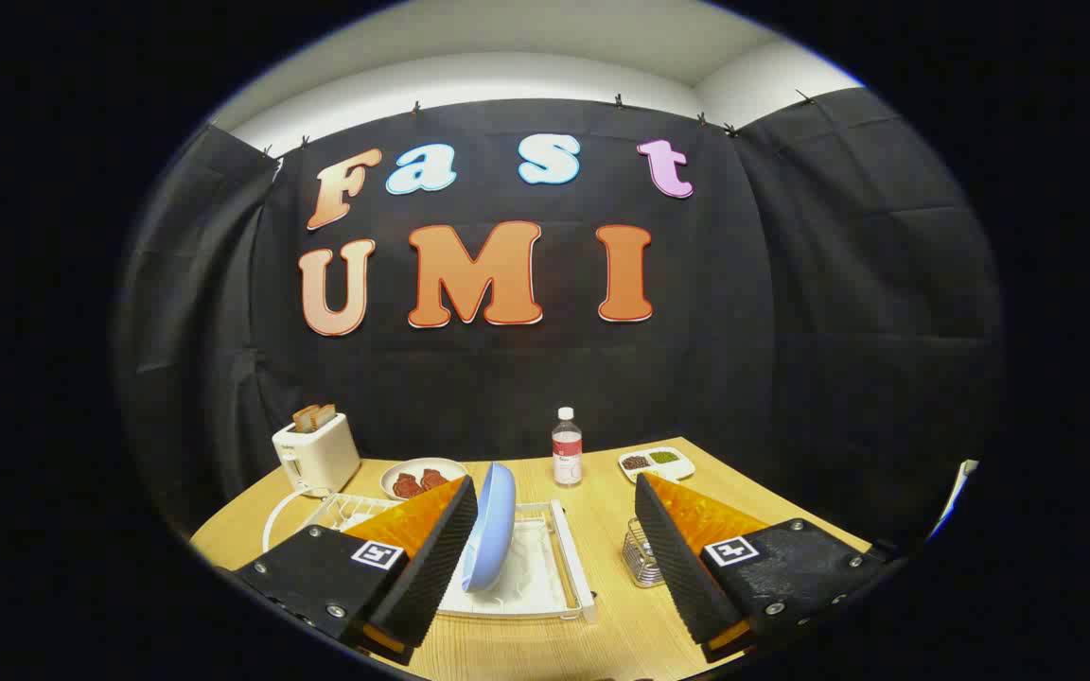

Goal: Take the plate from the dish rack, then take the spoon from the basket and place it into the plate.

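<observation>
Plate (491, 525) standing upright in dish rack (571, 558).
Gripper (554, 558) sitting released, wide apart; plate leaning just beside one finger, basket (641, 558) by other.

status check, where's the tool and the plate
Tool open, fingers straddling the rack. Blue plate upright in white dish rack, beside one finger, not gripped. Wire basket behind the other finger.

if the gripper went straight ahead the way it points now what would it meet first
Probably the blue plate upright in the dish rack; it stands between the open gripper's fingers, near the left one. Depth is unclear.
</observation>
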The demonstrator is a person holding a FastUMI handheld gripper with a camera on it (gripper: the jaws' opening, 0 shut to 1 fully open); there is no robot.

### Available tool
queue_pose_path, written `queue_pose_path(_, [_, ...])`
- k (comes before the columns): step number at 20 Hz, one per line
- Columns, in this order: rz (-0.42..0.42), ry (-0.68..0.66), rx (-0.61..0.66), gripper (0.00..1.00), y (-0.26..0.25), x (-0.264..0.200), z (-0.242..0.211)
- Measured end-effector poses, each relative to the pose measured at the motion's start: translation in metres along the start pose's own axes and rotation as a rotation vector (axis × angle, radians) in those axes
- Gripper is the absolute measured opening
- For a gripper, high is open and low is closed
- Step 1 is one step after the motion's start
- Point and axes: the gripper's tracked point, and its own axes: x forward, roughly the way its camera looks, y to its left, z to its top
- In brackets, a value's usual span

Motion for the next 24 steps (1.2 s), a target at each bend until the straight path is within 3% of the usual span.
queue_pose_path(15, [-0.015, 0.050, -0.013, 0.99, -0.001, 0.015, -0.004])
queue_pose_path(24, [0.035, 0.154, -0.048, 1.00, 0.029, 0.047, -0.021])
